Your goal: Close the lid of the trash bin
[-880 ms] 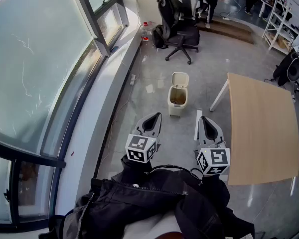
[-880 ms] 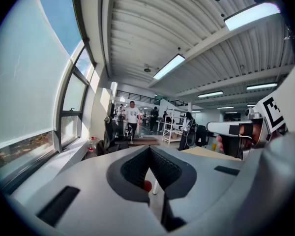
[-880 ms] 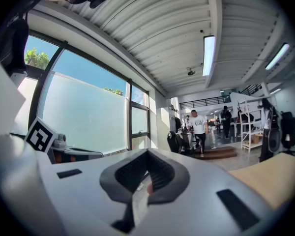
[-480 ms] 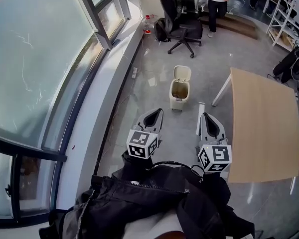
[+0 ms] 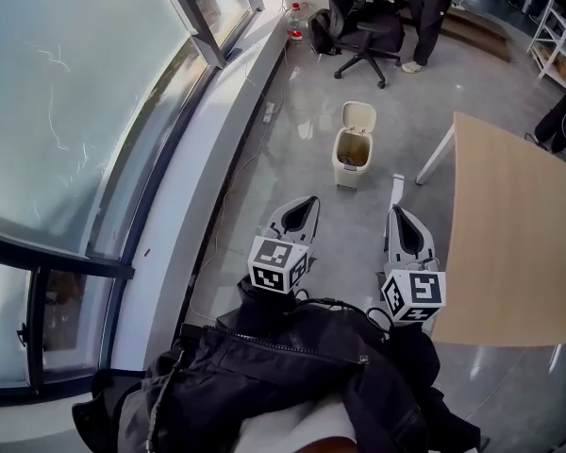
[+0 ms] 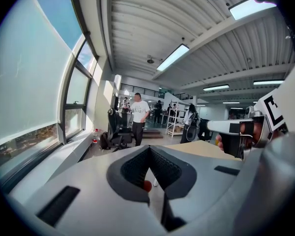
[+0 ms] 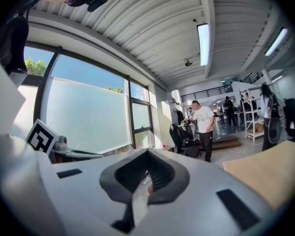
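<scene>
A small cream trash bin (image 5: pixel 351 161) stands on the grey floor ahead of me, its lid (image 5: pixel 360 114) tipped up and back, the inside showing. Both grippers hover side by side nearer me, short of the bin and apart from it. The left gripper (image 5: pixel 312 200) points at the bin's left side with its jaws together and nothing in them. My right gripper (image 5: pixel 396 185) is shut and empty, a little right of the bin. From the left gripper view (image 6: pixel 148 149) and the right gripper view (image 7: pixel 147 151), the jaws hide the bin.
A light wooden table (image 5: pixel 509 234) stands close on the right. The window wall and its sill (image 5: pixel 198 187) run along the left. Behind the bin are a black office chair (image 5: pixel 368 31), a standing person (image 5: pixel 429 12), a bottle (image 5: pixel 295 19) and shelves (image 5: pixel 558 17).
The bin now sits higher and further right in the head view. Both grippers stay shut, side by side. The person at the back has stepped nearer the chair.
</scene>
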Tool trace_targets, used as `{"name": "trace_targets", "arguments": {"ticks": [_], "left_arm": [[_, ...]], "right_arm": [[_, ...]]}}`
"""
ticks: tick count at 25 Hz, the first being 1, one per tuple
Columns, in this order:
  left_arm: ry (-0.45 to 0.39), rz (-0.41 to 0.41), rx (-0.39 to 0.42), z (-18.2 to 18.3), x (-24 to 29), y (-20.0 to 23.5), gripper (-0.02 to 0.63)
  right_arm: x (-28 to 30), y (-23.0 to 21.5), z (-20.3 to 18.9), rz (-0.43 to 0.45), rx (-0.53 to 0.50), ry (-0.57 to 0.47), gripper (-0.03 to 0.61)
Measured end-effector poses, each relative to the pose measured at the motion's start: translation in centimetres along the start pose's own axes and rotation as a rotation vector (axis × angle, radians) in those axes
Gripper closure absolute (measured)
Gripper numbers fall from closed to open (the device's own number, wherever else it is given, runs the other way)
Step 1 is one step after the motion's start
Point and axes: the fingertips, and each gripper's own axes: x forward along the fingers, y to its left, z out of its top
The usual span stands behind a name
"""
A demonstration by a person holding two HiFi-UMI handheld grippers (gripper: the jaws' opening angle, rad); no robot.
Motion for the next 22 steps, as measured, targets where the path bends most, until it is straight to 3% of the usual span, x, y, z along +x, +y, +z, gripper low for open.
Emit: {"name": "trace_targets", "arguments": {"ticks": [9, 17, 22], "left_arm": [[0.032, 0.021, 0.001, -1.8, 0.4, -1.3, 0.618], [0.047, 0.007, -0.012, -1.9, 2.7, 1.1, 0.618], [0.026, -0.024, -0.025, -0.6, 7.4, 3.8, 0.618]], "right_arm": [[0.0, -0.8, -2.1, 0.05, 0.011, 0.045, 0.575], [3.7, 0.5, -2.5, 0.081, -0.016, 0.075, 0.575], [8.3, -0.5, -1.8, 0.065, -0.056, 0.072, 0.575]]}}
